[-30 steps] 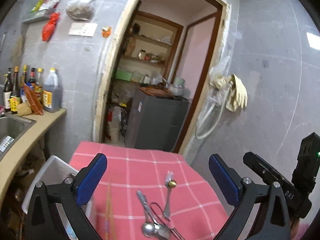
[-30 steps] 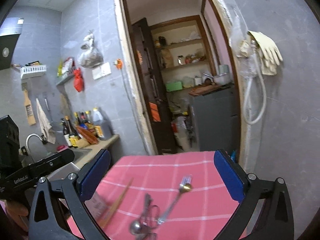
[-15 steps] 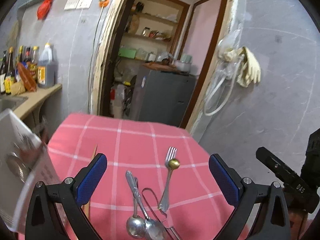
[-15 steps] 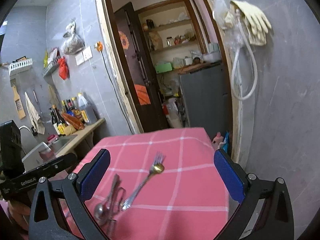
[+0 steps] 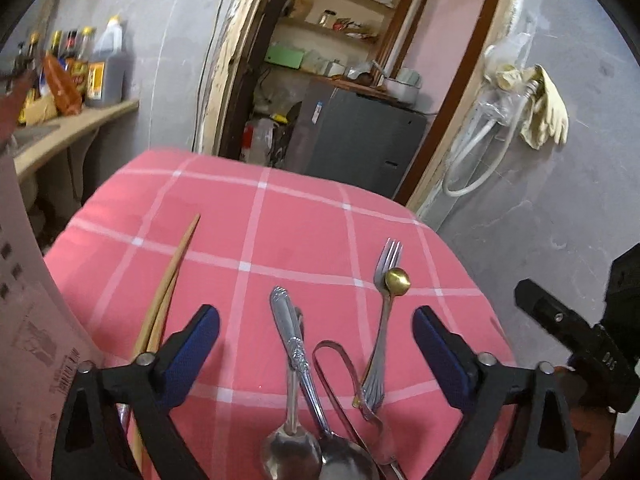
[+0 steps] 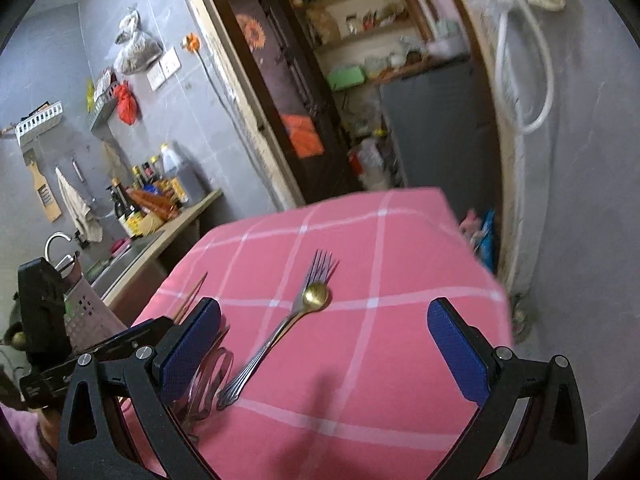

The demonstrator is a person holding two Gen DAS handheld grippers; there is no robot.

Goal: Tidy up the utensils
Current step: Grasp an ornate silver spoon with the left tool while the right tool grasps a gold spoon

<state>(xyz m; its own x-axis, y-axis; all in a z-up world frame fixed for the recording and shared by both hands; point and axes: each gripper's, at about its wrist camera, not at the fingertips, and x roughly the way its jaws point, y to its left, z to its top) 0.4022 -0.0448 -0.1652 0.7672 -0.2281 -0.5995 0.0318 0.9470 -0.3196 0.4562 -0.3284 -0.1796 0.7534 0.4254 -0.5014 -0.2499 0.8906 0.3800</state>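
Utensils lie loose on a pink checked tablecloth [image 5: 256, 216]. A pair of wooden chopsticks [image 5: 168, 280] is at the left. Two silver spoons [image 5: 294, 400] lie in the middle, with looped metal tongs [image 5: 336, 364] beside them. On the right a small gold spoon [image 5: 396, 280] rests on a fork [image 5: 380, 332]. My left gripper [image 5: 316, 320] hovers over the spoon handles, its jaws closing with nothing pressed between the pads. My right gripper [image 6: 324, 312] stands open above the fork [image 6: 324, 264] and gold spoon [image 6: 316, 295], holding nothing.
A white perforated holder [image 5: 24, 320] stands at the table's left side. Beyond it is a counter [image 6: 180, 220] with bottles and a sink. An open doorway with a grey cabinet [image 5: 360, 136] lies past the table's far edge. A grey wall with a hose [image 5: 480, 152] is to the right.
Both grippers have come down toward the table, so the utensils look larger and nearer. The white holder has slid to the left edge of the left wrist view.
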